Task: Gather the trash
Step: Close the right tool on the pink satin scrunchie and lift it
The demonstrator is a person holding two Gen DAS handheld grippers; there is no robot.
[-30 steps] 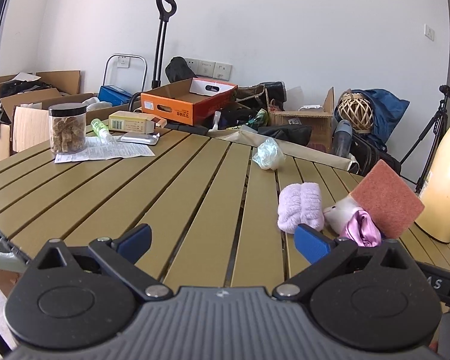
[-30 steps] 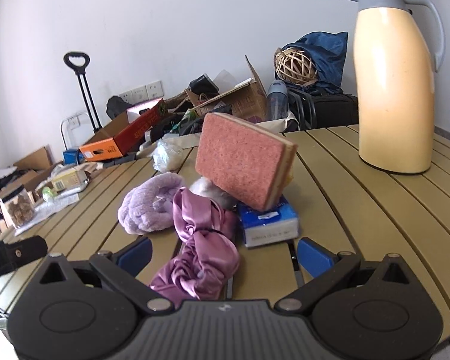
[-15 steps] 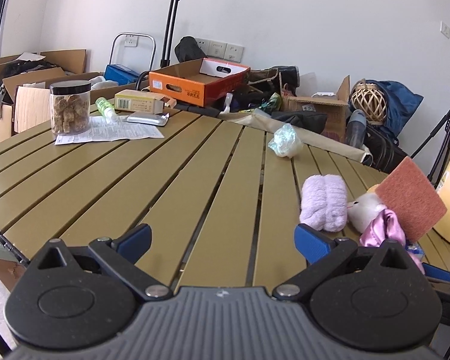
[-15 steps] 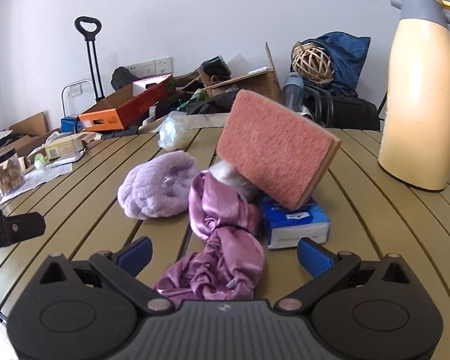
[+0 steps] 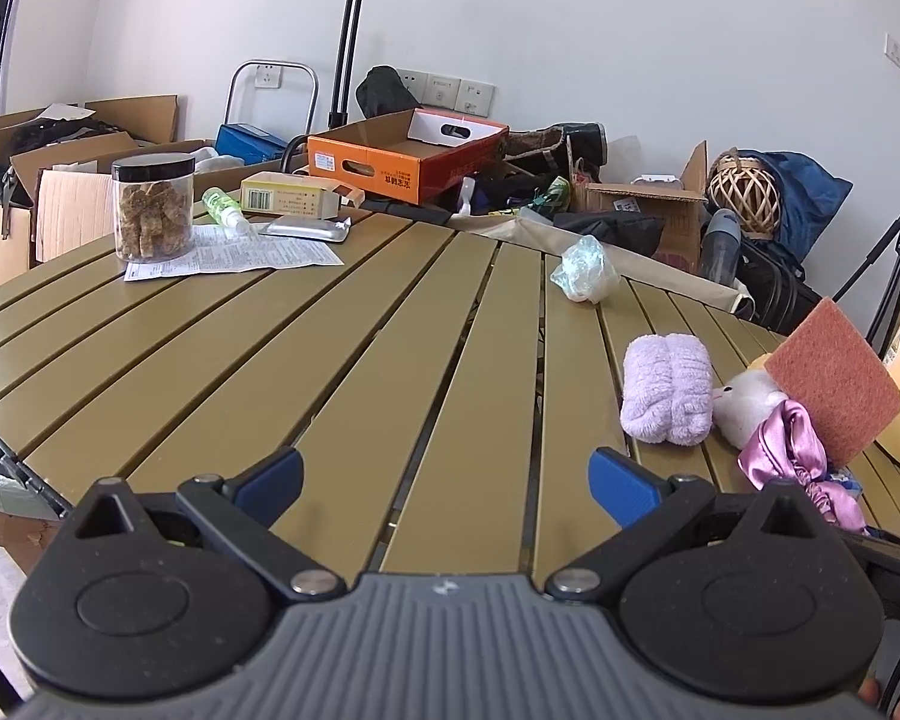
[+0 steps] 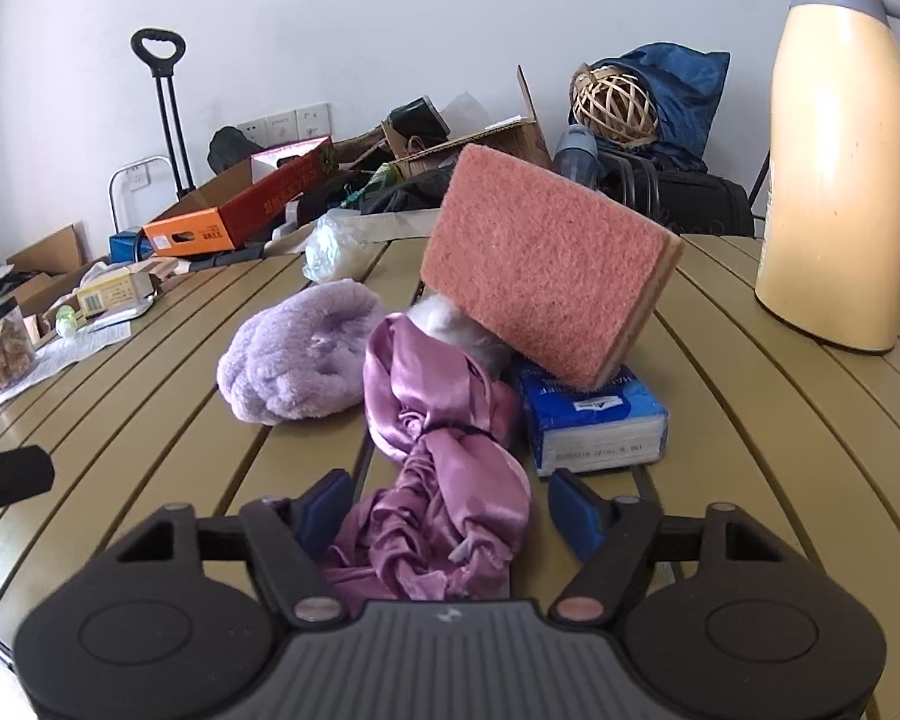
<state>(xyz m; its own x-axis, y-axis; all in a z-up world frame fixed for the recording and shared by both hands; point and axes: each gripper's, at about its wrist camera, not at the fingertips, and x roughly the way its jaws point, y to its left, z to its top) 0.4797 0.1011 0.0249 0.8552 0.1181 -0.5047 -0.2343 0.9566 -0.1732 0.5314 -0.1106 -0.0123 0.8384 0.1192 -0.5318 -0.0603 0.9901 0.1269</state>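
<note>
- Right gripper [image 6: 447, 507] is closing around the purple satin scrunchie [image 6: 438, 480]; pads not yet pressing.
- Squeeze the bunched end at 6 o'clock, sparing the sponge [image 6: 546, 267] at 12.
- Left gripper [image 5: 444, 477] hangs open, empty.

Both wrist views low, near — share sponge [image 5: 834, 381] pile.

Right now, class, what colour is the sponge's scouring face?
Salmon pink sponge, clearest in the right wrist view.
</note>
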